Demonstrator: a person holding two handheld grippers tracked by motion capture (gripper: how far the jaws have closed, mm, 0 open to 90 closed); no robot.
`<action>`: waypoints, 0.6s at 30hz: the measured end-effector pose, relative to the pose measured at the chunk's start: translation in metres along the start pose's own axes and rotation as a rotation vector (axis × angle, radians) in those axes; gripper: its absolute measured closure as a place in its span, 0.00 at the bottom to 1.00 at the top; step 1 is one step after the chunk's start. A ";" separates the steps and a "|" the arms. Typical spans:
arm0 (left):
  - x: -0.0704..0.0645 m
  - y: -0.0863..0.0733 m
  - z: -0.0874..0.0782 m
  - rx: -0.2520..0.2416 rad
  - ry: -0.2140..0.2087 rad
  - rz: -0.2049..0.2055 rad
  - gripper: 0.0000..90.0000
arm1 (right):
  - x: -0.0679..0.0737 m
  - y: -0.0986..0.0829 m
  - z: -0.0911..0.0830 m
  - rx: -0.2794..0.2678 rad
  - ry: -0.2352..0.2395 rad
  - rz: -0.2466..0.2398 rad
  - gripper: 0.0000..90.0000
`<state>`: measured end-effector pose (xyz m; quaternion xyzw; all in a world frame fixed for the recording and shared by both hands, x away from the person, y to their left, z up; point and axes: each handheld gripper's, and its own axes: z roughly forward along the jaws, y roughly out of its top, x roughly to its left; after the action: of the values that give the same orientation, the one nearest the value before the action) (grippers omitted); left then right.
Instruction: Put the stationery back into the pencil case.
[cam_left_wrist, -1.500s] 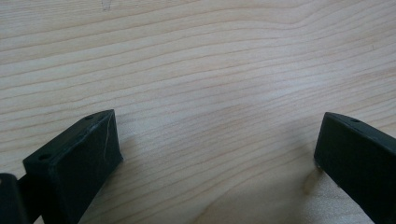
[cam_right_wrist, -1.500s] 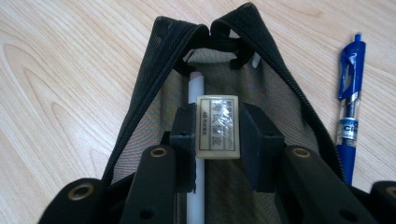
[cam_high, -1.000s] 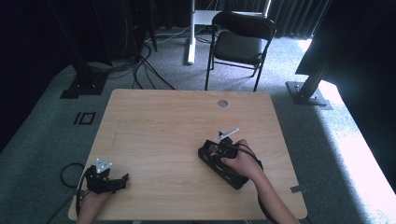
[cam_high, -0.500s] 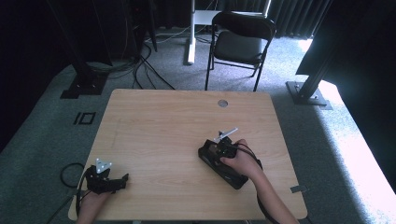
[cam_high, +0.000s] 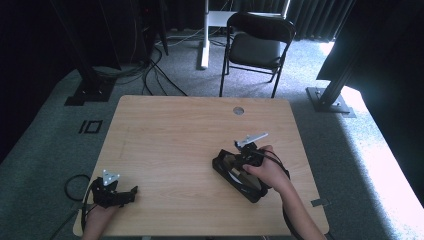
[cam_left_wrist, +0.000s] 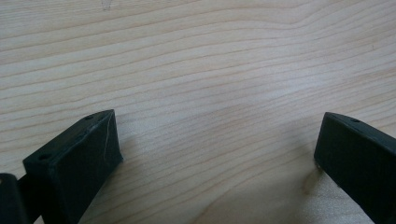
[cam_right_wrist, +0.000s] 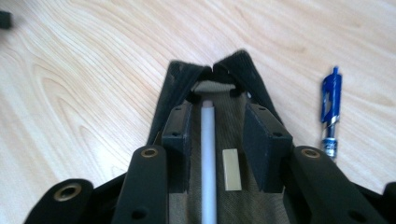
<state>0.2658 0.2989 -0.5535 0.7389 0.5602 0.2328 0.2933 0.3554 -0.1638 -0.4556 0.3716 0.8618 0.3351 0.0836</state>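
Item: black pencil case (cam_high: 239, 175), lying open on the right half of the wooden desk (cam_high: 175, 135), its long axis running diagonally toward the near right corner; in the right gripper view its flaps (cam_right_wrist: 210, 74) part to show a tan lining. Contents visible: one white pen or pencil (cam_right_wrist: 208, 154) lying lengthwise down the middle, and a small pale block, perhaps an eraser (cam_right_wrist: 231, 176), just beside it. Outside the case, on the bare desk close to its edge: one blue pen (cam_right_wrist: 330, 112). Right gripper (cam_right_wrist: 217, 149): lowered into the case opening, jaws partly apart and straddling the white pen; whether the pads touch it cannot be told, and no firm clamp is evident. Left gripper (cam_high: 112, 192): resting near the left front corner of the desk, well apart from the case, jaws wide apart over bare wood, holding nothing. Step judged in hand: handling the white pen inside the case, whether seating or taking it. Handling notes: keep the jaws centred on the shaft and parallel to the case so the pads do not snag the flaps or lining; close gently, since a round shaft may roll sideways toward the eraser; the case is unanchored, so bringing the left gripper over to steady it would likely help.
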 end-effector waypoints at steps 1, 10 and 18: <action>0.000 0.000 0.000 0.000 0.000 0.000 0.01 | 0.000 0.001 -0.004 -0.009 -0.004 -0.002 0.70; 0.000 0.000 0.000 0.000 0.000 0.000 0.01 | -0.011 0.002 -0.022 -0.092 -0.027 0.014 0.69; 0.000 0.000 0.000 0.000 0.000 0.000 0.01 | -0.028 -0.003 -0.024 -0.142 -0.066 0.074 0.68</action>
<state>0.2658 0.2989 -0.5535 0.7390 0.5601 0.2327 0.2932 0.3645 -0.1970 -0.4422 0.4070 0.8184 0.3857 0.1257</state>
